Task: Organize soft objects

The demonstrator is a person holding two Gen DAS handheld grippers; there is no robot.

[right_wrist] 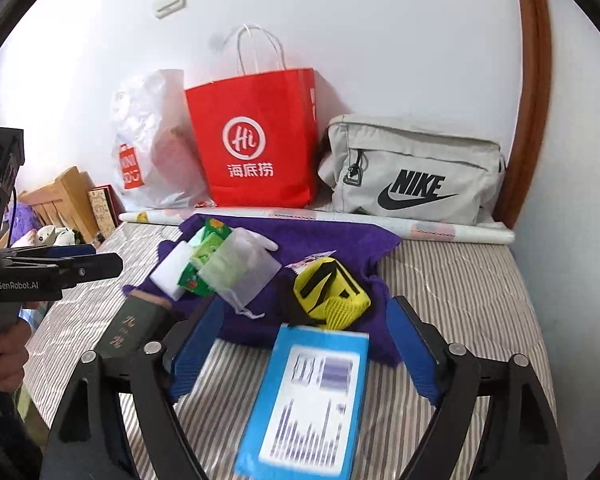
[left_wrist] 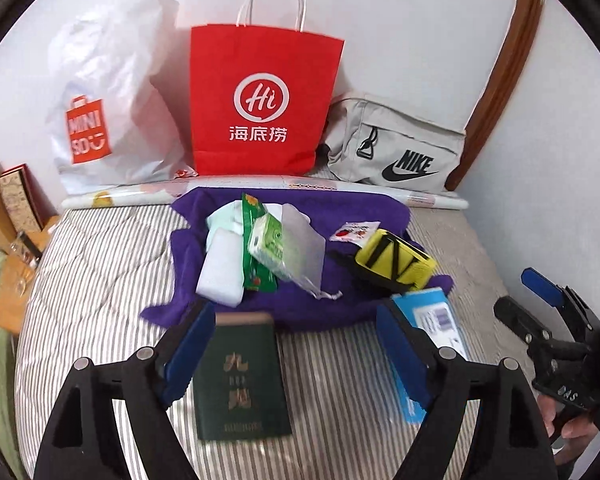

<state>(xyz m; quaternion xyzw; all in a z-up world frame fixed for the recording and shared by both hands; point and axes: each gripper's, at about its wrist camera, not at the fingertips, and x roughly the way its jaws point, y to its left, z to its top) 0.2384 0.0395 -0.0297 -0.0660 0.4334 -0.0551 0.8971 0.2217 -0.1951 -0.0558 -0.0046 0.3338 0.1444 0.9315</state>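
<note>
A purple towel (left_wrist: 340,216) (right_wrist: 320,240) lies on the striped bed. On it are a white sponge (left_wrist: 220,276) (right_wrist: 170,272), green tissue packs (left_wrist: 268,248) (right_wrist: 204,256), a sheer drawstring pouch (left_wrist: 304,248) (right_wrist: 244,276) and a yellow-black strap roll (left_wrist: 396,264) (right_wrist: 332,292). My left gripper (left_wrist: 296,344) is open, with a dark green book (left_wrist: 242,376) (right_wrist: 136,328) lying between its fingers. My right gripper (right_wrist: 304,356) is open over a blue box (right_wrist: 312,404) (left_wrist: 432,320). The right gripper also shows at the left wrist view's right edge (left_wrist: 548,304).
Against the wall stand a white Miniso plastic bag (left_wrist: 112,112) (right_wrist: 148,152), a red paper bag (left_wrist: 260,100) (right_wrist: 256,140) and a grey Nike pouch (left_wrist: 396,148) (right_wrist: 412,172). A rolled paper (left_wrist: 300,188) (right_wrist: 380,224) lies in front of them. Boxes (left_wrist: 12,208) stand left of the bed.
</note>
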